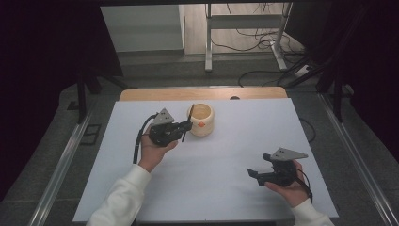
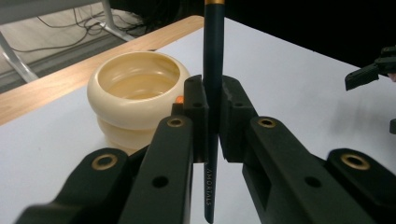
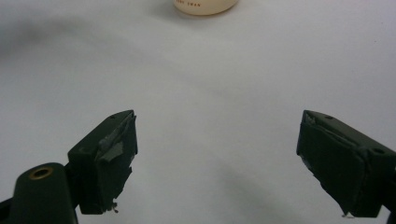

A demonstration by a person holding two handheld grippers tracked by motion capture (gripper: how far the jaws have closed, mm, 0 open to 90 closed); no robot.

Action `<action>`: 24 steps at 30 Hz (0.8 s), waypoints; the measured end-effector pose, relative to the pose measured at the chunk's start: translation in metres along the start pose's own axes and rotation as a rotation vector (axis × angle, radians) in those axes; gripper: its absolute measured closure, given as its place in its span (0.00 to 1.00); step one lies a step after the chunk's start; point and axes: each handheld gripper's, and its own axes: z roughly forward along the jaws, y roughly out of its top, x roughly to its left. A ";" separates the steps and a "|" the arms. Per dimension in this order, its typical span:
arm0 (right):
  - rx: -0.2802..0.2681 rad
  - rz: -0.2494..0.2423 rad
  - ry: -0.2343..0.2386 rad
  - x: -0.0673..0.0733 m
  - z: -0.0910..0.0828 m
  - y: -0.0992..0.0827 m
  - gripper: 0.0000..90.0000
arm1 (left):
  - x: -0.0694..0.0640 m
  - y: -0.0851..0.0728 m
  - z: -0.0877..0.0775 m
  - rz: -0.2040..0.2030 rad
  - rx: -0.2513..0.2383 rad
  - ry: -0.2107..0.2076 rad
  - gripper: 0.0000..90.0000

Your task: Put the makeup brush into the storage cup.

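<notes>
The left gripper (image 1: pixel 187 126) holds a dark pen (image 2: pixel 213 70) between its fingers (image 2: pixel 194 100). The fingers are squeezed tight on the pen. In the left gripper view the pen stands almost straight up, with a gold ring near its top and small letters near its bottom end. From the high view, the pen (image 1: pixel 189 120) sits just beside the cream pot (image 1: pixel 202 119), at the pot's left side.

The cream pot (image 2: pixel 135 93) is round and fat, with a wide open mouth. It stands on the white bench (image 1: pixel 226 188), near the far edge. It has a small orange mark on its side.

The right gripper (image 1: pixel 254 175) is well apart from the pot, near the front right part of the bench. Its fingers (image 3: pixel 109 158) are spread wide, and nothing is between them. The right gripper view looks across the white bench (image 3: pixel 210 93) toward the bottom of the pot (image 3: pixel 203 6), far off at the top.

The person wears white sleeves (image 1: pixel 123 197).
</notes>
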 end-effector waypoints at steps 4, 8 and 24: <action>0.000 0.000 0.001 0.000 0.000 0.000 0.14 | 0.002 0.005 0.003 0.004 0.005 0.002 0.93; -0.001 -0.001 0.001 0.000 0.000 0.000 0.14 | 0.003 0.009 0.006 0.012 0.007 0.012 0.93; -0.007 -0.008 -0.002 0.001 0.000 0.000 0.15 | 0.012 0.019 0.015 -0.036 -0.015 0.012 0.93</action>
